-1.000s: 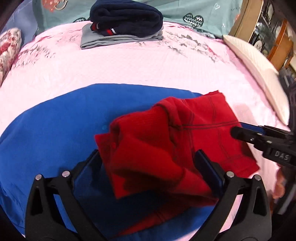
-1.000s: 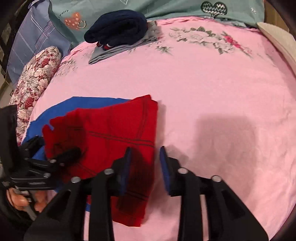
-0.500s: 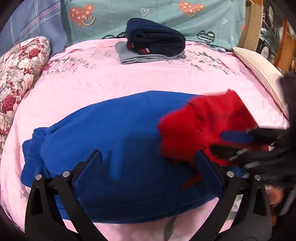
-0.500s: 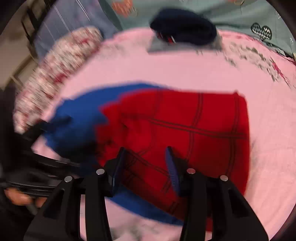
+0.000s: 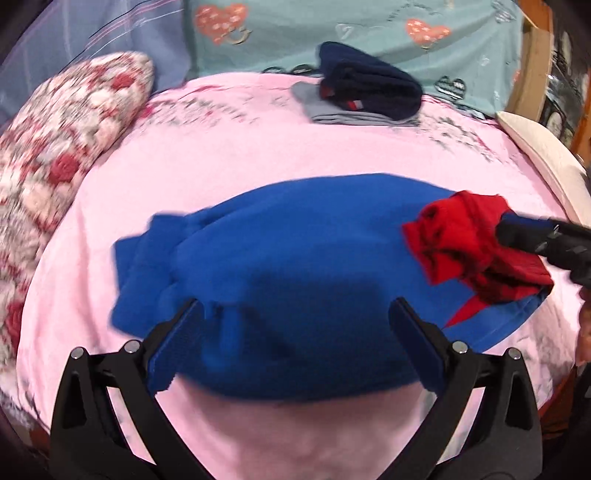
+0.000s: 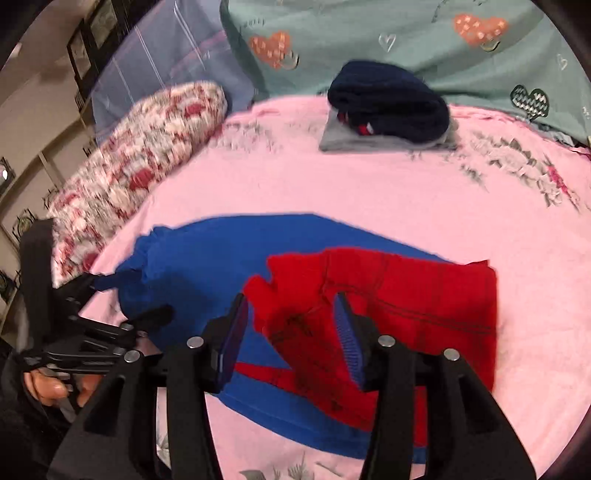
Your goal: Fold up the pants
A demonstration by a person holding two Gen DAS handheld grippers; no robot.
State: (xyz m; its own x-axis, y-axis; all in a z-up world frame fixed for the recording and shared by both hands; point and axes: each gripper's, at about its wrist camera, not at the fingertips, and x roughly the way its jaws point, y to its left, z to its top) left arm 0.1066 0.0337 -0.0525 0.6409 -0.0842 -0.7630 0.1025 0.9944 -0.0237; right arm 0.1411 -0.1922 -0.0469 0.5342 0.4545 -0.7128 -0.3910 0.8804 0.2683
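Note:
Blue pants lie spread across the pink bed sheet. A red garment lies bunched on their right end. My left gripper hovers wide open over the near middle of the blue pants, nothing between its pads. In the right wrist view my right gripper stands over the red garment, its jaws opening, with a crumpled fold of red cloth lying between them and not pinched. The blue pants stretch off to the left, where the left gripper hangs in a person's hand.
A folded navy and grey stack sits at the far side of the bed. A floral pillow lies along the left, a cream pillow along the right. Teal heart-print bedding runs across the back. Bare pink sheet separates the pants from the stack.
My left gripper swung left, away from the red garment that lay between its jaws, and now hangs over the blue pants. My right gripper shifted left onto the red garment and its jaws widened.

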